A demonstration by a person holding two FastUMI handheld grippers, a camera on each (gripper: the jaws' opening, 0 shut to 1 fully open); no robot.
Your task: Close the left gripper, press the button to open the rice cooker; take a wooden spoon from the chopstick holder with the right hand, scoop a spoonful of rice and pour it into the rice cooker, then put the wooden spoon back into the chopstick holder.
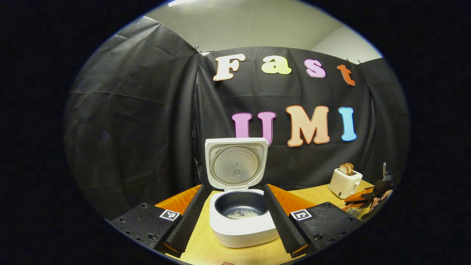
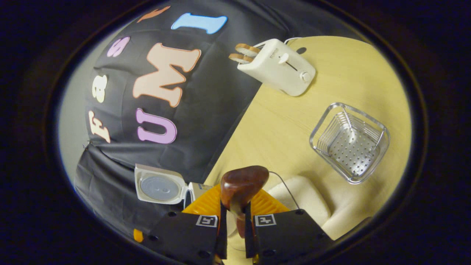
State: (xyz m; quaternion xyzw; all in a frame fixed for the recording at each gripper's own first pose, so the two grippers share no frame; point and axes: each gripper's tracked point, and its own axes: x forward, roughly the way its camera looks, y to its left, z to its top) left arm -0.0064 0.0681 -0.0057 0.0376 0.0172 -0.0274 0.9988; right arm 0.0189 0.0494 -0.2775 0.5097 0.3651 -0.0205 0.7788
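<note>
The white rice cooker (image 1: 241, 230) stands with its lid (image 1: 236, 163) up, and a thin layer of rice (image 1: 243, 214) lies in the dark pot. My left gripper (image 1: 234, 186) is open, one finger on each side of the cooker. My right gripper (image 2: 235, 211) is shut on the wooden spoon (image 2: 243, 186), whose dark brown bowl sticks out past the fingers above the table. The clear square chopstick holder (image 2: 349, 143) stands apart from the spoon and holds nothing that I can see. The cooker's raised lid (image 2: 160, 187) is also in the right gripper view.
A white toaster (image 2: 276, 66) with two slices of bread stands at the back of the wooden table (image 2: 287, 121); it shows too in the left gripper view (image 1: 344, 183). A cream rounded container (image 2: 309, 206) lies under the spoon. The other gripper and a hand (image 1: 369, 197) are at the far right.
</note>
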